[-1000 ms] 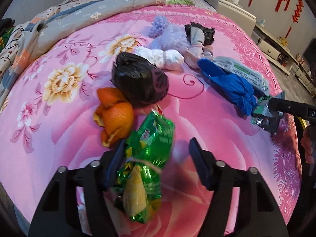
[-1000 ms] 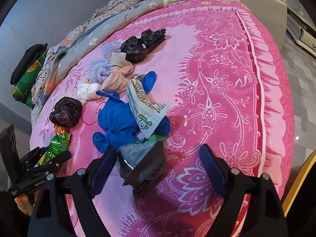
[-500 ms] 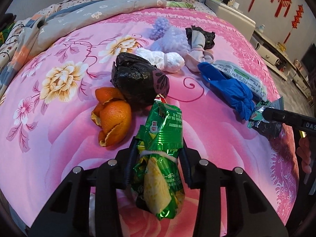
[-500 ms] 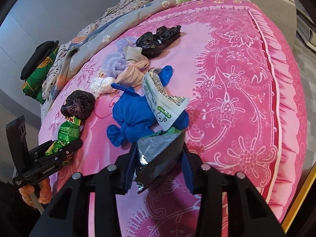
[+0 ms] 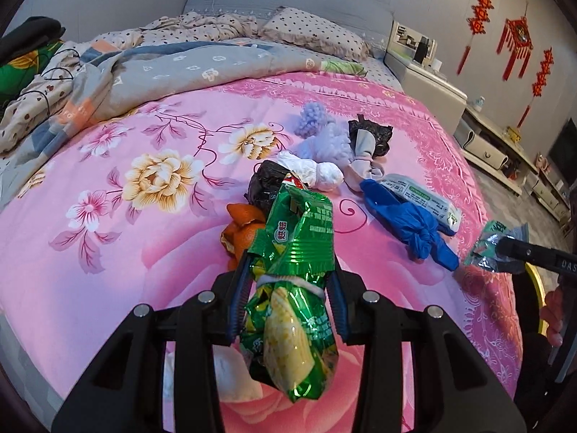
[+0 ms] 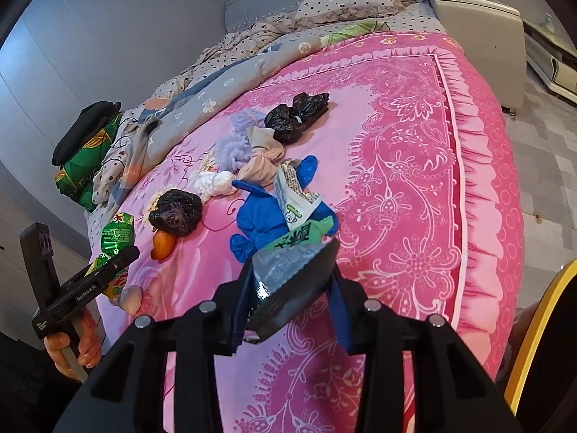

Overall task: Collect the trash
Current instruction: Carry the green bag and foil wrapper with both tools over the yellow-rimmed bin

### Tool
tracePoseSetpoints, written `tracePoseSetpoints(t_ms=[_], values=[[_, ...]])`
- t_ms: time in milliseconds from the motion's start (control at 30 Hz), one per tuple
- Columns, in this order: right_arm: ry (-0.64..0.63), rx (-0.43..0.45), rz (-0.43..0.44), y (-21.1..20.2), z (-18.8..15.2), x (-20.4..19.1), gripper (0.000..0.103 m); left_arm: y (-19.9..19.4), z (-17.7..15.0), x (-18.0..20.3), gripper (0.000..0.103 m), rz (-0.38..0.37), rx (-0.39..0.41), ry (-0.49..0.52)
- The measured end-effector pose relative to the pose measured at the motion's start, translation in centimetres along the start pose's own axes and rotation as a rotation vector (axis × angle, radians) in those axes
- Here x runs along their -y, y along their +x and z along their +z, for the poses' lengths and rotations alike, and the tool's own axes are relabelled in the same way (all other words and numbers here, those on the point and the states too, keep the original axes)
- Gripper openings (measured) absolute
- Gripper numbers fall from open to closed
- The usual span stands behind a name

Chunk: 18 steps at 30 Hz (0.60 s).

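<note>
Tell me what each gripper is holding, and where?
The left gripper squeezes the green snack bag around its tied middle. The right gripper pinches a dark foil wrapper by its sides.

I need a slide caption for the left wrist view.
Left hand-held gripper shut on a crinkled green foil snack bag above the pink floral bedspread.

A crumpled green foil snack wrapper point(image 5: 295, 288), with yellow corn printed on it and a white band round its middle, hangs lifted above the pink bedspread point(image 5: 108, 252). A grey-and-green foil packet point(image 6: 292, 285), creased, is likewise raised off the bedspread near its frilled edge. Still lying on the bedspread: orange peel point(image 5: 239, 232) beside a knotted black bag point(image 5: 265, 184), a tied blue bag point(image 5: 411, 222) under a white printed wrapper point(image 5: 422, 198), and a second black bag point(image 6: 295, 117), possibly two, farther up.
</note>
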State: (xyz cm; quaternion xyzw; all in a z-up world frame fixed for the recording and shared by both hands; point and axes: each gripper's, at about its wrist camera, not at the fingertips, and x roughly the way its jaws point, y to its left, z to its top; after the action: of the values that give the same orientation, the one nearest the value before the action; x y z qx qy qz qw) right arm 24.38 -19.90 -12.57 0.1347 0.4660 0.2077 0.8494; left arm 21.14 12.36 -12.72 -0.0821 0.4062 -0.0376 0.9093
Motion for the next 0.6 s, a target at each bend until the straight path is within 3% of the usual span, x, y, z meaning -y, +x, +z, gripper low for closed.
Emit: tracePoseSetpoints(t_ms=[233, 600], values=[[-0.025, 0.062, 0.017, -5.5, -0.8, -1.0, 0.036, -2.6, -0.6, 2.7, 0.037, -0.003, 0.029, 0.047], [-0.053, 0.198, 0.004, -14.5, -1.2, -1.0, 0.036, -8.4, 0.2, 11.2, 0.037, -0.061, 0.132, 0.191]])
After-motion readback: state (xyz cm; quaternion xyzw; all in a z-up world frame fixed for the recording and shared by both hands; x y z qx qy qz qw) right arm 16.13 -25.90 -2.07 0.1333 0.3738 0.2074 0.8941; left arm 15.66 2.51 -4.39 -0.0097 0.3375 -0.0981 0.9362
